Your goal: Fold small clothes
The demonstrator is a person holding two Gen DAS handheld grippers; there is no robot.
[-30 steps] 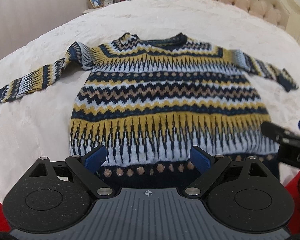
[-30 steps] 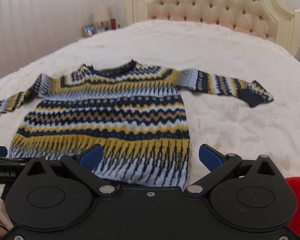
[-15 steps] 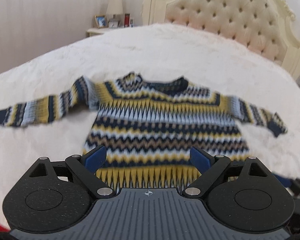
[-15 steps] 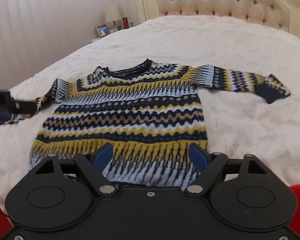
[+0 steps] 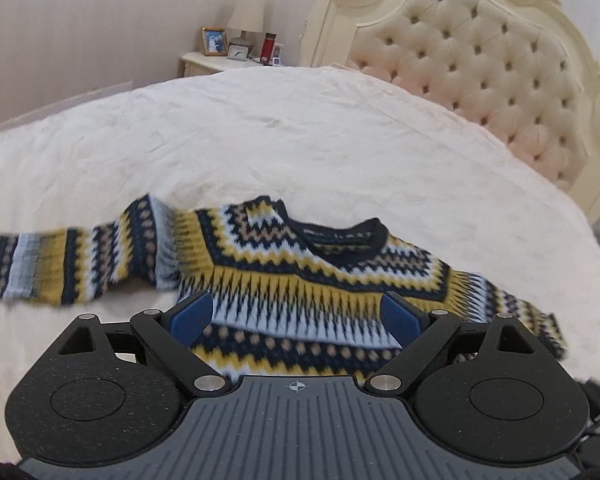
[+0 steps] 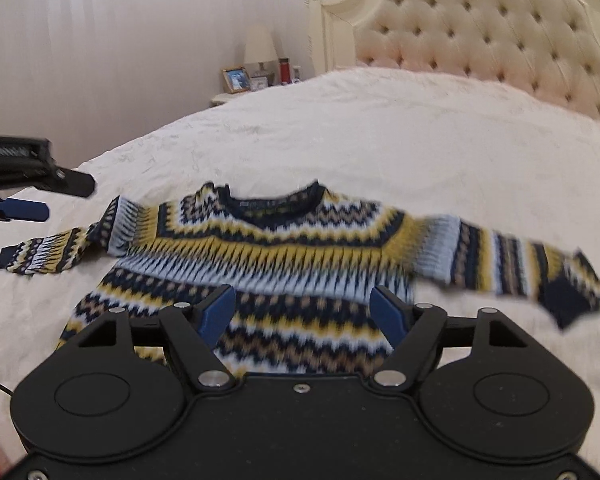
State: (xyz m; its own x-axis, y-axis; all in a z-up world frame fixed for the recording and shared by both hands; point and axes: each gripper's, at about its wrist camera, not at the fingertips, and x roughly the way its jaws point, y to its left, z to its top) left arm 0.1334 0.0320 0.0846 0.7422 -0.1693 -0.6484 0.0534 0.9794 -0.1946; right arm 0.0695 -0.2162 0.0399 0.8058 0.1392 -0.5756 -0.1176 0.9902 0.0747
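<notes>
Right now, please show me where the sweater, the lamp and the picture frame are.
sweater (image 6: 284,256): right wrist view, on the chest.
lamp (image 5: 247,12): left wrist view, on the shade.
picture frame (image 5: 214,41): left wrist view, on the photo.

Sweater (image 5: 300,280): lower body and hem hidden behind the left gripper (image 5: 296,316) housing; in the right wrist view the hem likewise lies behind the right gripper (image 6: 302,312). Knit pattern smeared by motion blur in both views, worst on the sleeve left of the left gripper, whose cuff is cut off by the picture's edge. Picture frame (image 5: 214,41), clock (image 5: 238,52) and red bottle (image 5: 269,46) far ahead of the gripper: too small to make out detail. Headboard (image 5: 500,80): right side cut off.
</notes>
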